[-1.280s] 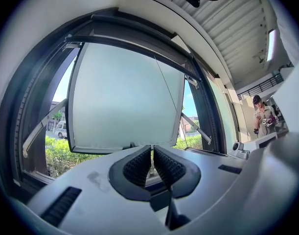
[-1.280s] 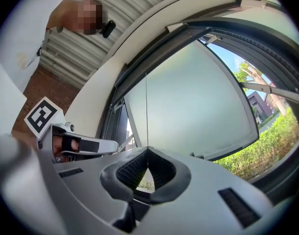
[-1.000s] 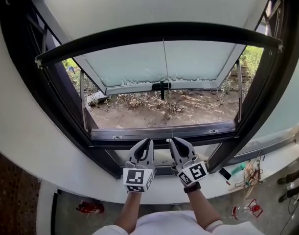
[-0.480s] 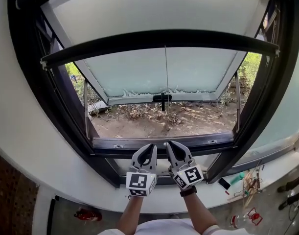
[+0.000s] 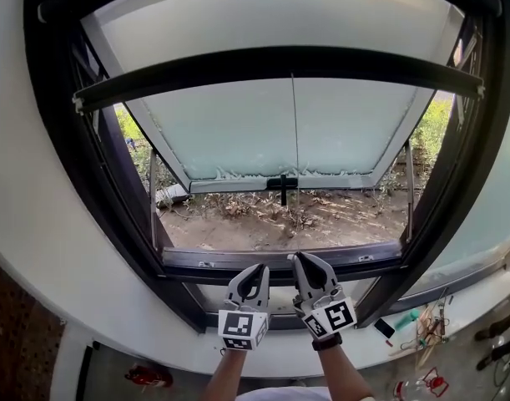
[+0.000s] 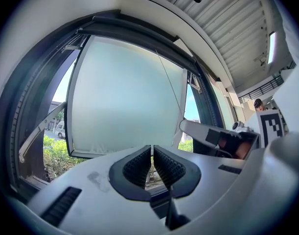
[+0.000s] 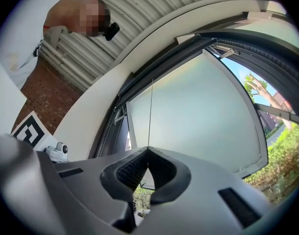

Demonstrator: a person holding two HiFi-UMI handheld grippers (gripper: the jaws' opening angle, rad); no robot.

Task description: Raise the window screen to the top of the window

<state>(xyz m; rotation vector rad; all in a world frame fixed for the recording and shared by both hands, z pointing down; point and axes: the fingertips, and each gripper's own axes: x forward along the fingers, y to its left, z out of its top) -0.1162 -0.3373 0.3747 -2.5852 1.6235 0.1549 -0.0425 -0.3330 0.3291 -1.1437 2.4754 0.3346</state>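
The window screen's black bottom bar (image 5: 280, 61) spans the window high in the head view. From it a thin cord (image 5: 294, 140) hangs straight down to my right gripper (image 5: 299, 260), which is shut on the cord just above the sill. In the right gripper view the cord (image 7: 150, 111) rises taut out of the closed tips of the right gripper (image 7: 148, 148). My left gripper (image 5: 256, 270) sits beside it to the left, shut and holding nothing. In the left gripper view, the pads of the left gripper (image 6: 152, 148) nearly touch and the cord (image 6: 166, 80) passes to their right.
Beyond the bar a frosted sash (image 5: 263, 132) is swung outward, with a black handle (image 5: 281, 182) on its lower edge. The dark sill (image 5: 238, 261) lies just ahead of both grippers. A red object (image 5: 146, 376) and loose tools (image 5: 426, 320) lie on the floor below.
My right gripper has risen a little with the cord, now standing higher than the left. The black bar sits farther above the sill. The left gripper has stayed put.
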